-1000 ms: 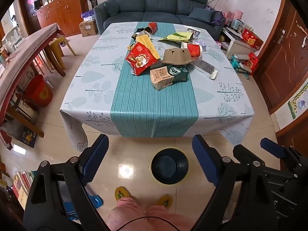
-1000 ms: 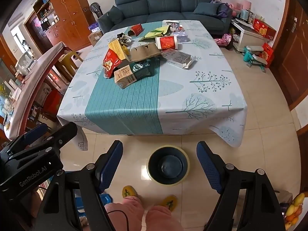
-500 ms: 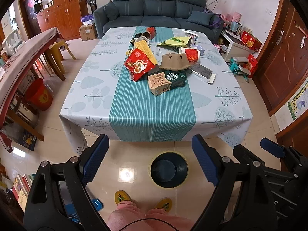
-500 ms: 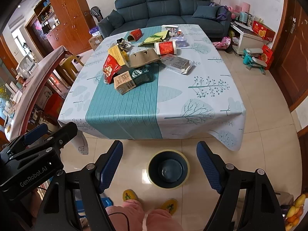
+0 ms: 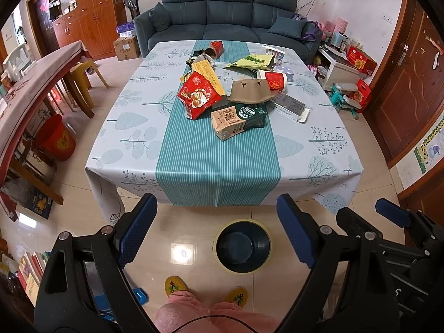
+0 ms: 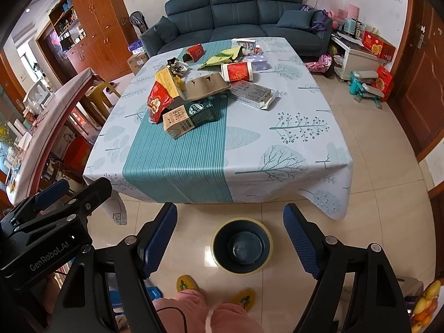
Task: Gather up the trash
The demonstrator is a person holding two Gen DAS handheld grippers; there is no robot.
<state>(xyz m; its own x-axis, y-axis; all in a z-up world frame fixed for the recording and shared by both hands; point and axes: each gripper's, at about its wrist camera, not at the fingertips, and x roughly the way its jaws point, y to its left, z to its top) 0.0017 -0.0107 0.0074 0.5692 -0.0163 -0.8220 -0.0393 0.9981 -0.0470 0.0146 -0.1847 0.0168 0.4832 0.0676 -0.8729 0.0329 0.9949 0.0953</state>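
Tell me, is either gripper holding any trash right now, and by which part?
Nothing is held. The left gripper and right gripper are both open and empty, above the floor near the bin.

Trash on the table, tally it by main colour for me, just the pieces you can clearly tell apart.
Red: 3, bag, cup, box
Yellow: 2, box, bag
Brown: 2, tray, carton
White: 1, box
Total: 8; the far clutter is unclear.

Home living rm: sofa (image 5: 230, 14) top centre, wood cupboards (image 5: 83, 14) upper left, table w/ tablecloth (image 5: 222, 127) mid-frame, tiled floor (image 5: 177, 236) below.
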